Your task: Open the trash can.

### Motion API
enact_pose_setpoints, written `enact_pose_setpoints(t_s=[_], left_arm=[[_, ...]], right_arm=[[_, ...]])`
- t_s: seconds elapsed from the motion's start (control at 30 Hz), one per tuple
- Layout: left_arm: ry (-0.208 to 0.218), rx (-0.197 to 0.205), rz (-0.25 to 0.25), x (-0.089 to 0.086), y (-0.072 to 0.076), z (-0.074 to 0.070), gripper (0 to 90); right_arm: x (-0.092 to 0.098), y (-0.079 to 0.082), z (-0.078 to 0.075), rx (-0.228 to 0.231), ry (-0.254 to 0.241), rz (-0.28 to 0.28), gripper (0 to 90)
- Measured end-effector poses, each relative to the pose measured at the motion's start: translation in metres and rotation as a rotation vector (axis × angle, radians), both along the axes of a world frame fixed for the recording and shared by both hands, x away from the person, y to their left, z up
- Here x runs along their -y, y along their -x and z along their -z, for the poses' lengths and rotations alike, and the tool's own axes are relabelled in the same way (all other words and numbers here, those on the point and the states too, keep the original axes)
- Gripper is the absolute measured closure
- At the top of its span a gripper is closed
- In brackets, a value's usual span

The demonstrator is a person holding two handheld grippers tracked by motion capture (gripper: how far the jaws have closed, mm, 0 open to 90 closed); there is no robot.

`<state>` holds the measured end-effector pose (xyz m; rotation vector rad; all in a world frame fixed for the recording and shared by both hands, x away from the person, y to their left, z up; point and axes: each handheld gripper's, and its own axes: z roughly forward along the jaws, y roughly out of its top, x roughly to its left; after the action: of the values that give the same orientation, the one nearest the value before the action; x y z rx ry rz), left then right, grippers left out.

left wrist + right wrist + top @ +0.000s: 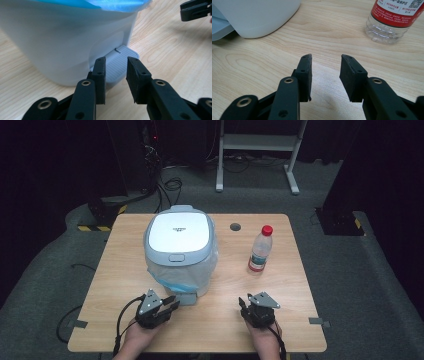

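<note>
A white and grey pedal bin [180, 245] with a blue bag liner stands on the wooden table [295, 285], its lid down. My left gripper [173, 303] lies low at the bin's front, pointing at the grey ribbed foot pedal [125, 51]. In the left gripper view the left gripper [116, 61] is open, its tips just short of the pedal and nothing between them. My right gripper [242, 306] rests to the right, open over bare wood. In its own view the right gripper [325, 58] holds nothing.
A clear plastic bottle [261, 249] with a red cap and red label stands right of the bin; its base [387, 30] is ahead of my right gripper. A small dark round hole [235, 226] sits near the table's far edge. Cables trail from both grippers.
</note>
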<state>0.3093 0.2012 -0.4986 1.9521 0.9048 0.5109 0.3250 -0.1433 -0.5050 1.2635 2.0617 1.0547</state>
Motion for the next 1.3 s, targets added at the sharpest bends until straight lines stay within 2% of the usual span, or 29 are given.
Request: enact_pose_setpoints(t_s=[0.13, 0.23, 0.37, 0.5, 0.77, 0.8, 1.07, 1.3], left_arm=[[0.008, 0.002, 0.009, 0.011, -0.007, 0.005, 68.7], [-0.006, 0.019, -0.004, 0.017, -0.010, 0.008, 69.0], [0.016, -0.009, 0.014, 0.022, -0.013, 0.011, 69.4], [0.034, -0.041, -0.015, 0.025, -0.016, 0.013, 69.4], [0.016, -0.024, -0.018, 0.027, -0.016, 0.015, 69.6], [0.002, -0.020, -0.016, 0.027, -0.015, 0.015, 69.6], [0.014, 0.003, -0.014, 0.026, -0.014, 0.019, 69.6], [0.024, -0.002, -0.012, 0.026, -0.014, 0.020, 69.5]], right_arm=[[0.000, 0.000, 0.001, -0.002, 0.004, -0.002, 61.5], [0.001, -0.001, 0.002, -0.002, 0.001, -0.002, 61.5], [0.002, -0.001, 0.002, -0.005, -0.004, 0.005, 61.6], [0.003, -0.001, 0.002, -0.010, -0.009, 0.007, 61.5], [0.004, -0.001, 0.003, -0.008, -0.009, 0.008, 61.4], [0.004, -0.001, 0.003, -0.009, -0.009, 0.008, 61.3], [0.000, -0.001, 0.005, -0.013, 0.003, 0.001, 61.1], [-0.001, -0.001, 0.005, -0.010, 0.008, -0.006, 60.9]])
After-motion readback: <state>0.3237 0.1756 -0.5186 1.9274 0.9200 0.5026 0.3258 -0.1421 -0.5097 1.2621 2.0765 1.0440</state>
